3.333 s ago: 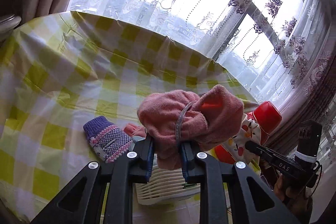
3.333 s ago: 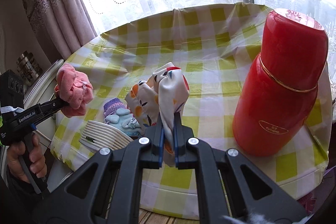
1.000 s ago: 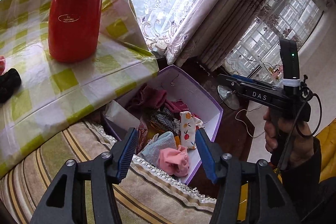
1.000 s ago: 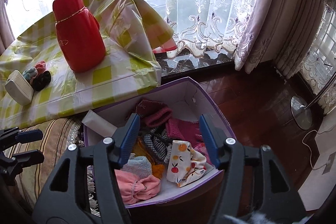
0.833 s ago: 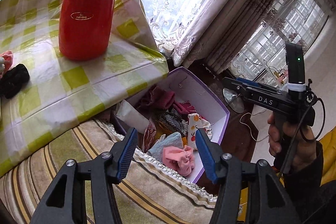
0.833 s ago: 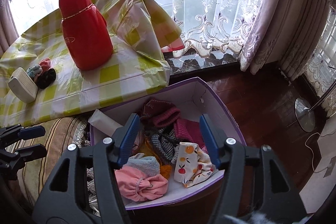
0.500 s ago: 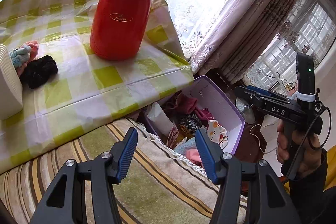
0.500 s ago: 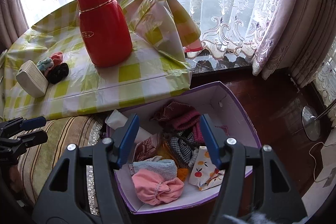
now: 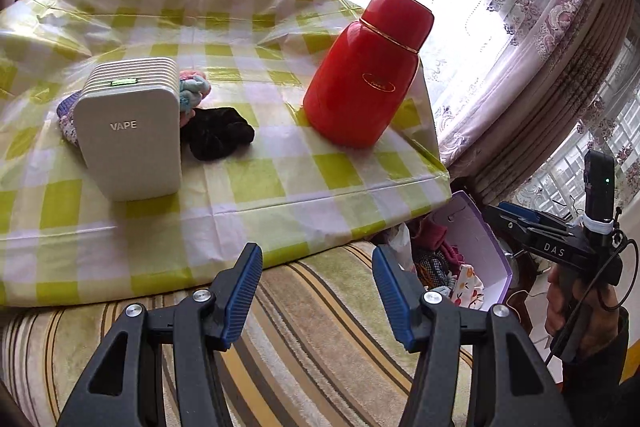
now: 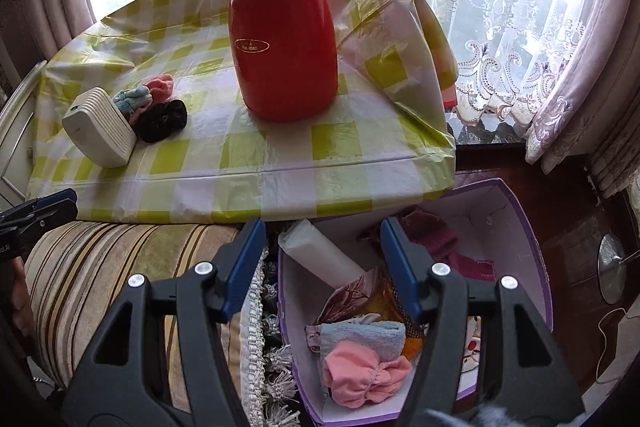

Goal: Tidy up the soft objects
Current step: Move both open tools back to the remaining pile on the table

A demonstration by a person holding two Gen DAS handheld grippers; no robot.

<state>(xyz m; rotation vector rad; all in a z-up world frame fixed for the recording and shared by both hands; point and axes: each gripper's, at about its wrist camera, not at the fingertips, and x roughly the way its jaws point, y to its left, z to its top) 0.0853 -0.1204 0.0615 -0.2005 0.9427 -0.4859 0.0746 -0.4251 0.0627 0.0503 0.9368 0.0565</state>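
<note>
- Both hand-held grippers, left point(image 9: 316, 293) and right point(image 10: 322, 269), are hanging released and empty.
- Best approaching the black scrunchie point(image 9: 218, 133), centre-left on the bench point(image 9: 280, 183), low, avoiding the white device point(image 9: 128, 131).

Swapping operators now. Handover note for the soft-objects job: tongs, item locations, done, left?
Left tongs: open, empty, over the striped cushion, facing the table.
Right tongs: open, empty, above the purple box.
Done: pink cloth, fruit-print cloth and other textiles are in the box.
Left on the checked tablecloth: black scrunchie, pink and blue soft items, purple knit piece behind the white VAPE device. Red thermos isn't soft.
</note>
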